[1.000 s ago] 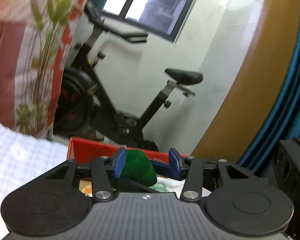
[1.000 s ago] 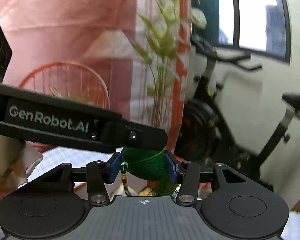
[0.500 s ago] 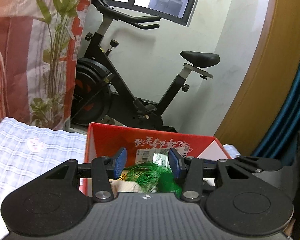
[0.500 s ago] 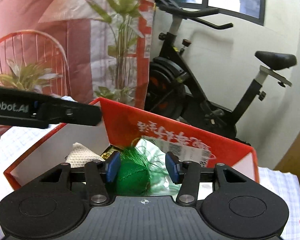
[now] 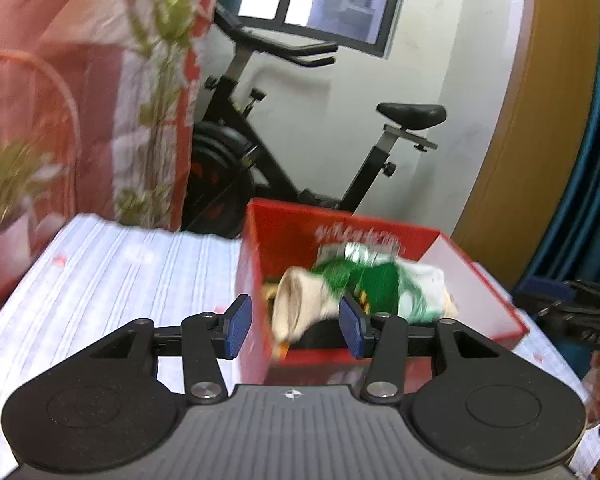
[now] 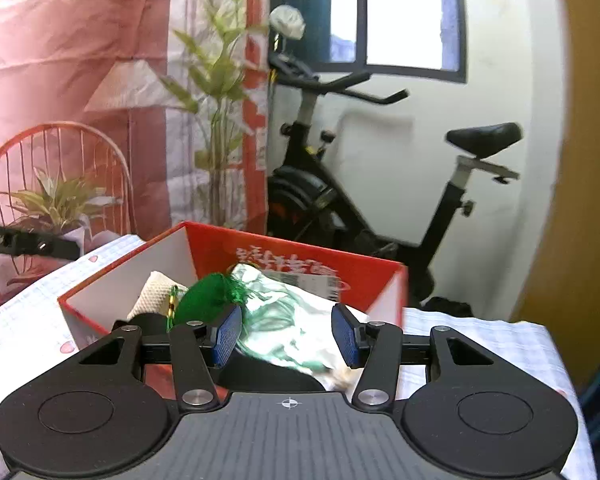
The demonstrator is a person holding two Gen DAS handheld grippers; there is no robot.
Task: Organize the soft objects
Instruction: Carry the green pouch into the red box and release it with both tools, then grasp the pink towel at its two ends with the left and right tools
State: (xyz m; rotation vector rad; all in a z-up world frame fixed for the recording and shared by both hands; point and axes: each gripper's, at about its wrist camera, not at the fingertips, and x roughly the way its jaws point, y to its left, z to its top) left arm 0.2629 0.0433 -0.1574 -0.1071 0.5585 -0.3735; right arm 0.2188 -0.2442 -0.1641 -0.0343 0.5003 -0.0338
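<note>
Both grippers have pulled back from the red box [image 6: 300, 264] since half a second ago, and the green tassel ball [image 6: 204, 300] that sat between my right gripper's pads back then now lies loose inside the box, so that drop looks done

Right gripper [image 6: 286, 338]: jaws part open, nothing pinched. Its blue pads frame the pale green-printed cloth [image 6: 296, 320] in the box but don't touch it. Left gripper [image 5: 296, 326]: same deal, part open and empty, with the rolled cream cloth [image 5: 300, 304] showing in the gap behind it, not gripped

What matters for the next move: the box sits straight ahead and a bit below my right gripper, while from the left one it's ahead and off to the right, so the right is the nearer 1. Seen from the right, the box runs long from near-left to far-right, with the tall red back wall at the far side and a lower white wall on the left

Room to move: the checked tabletop [image 5: 132, 272] left of the box is open, and the right side is bare too. An exercise bike [image 6: 340, 184] stands behind, well clear. My 2 grippers are apart, the left one's arm poking in at the far left of the right view. Can't see any more soft stuff outside the box from here
</note>
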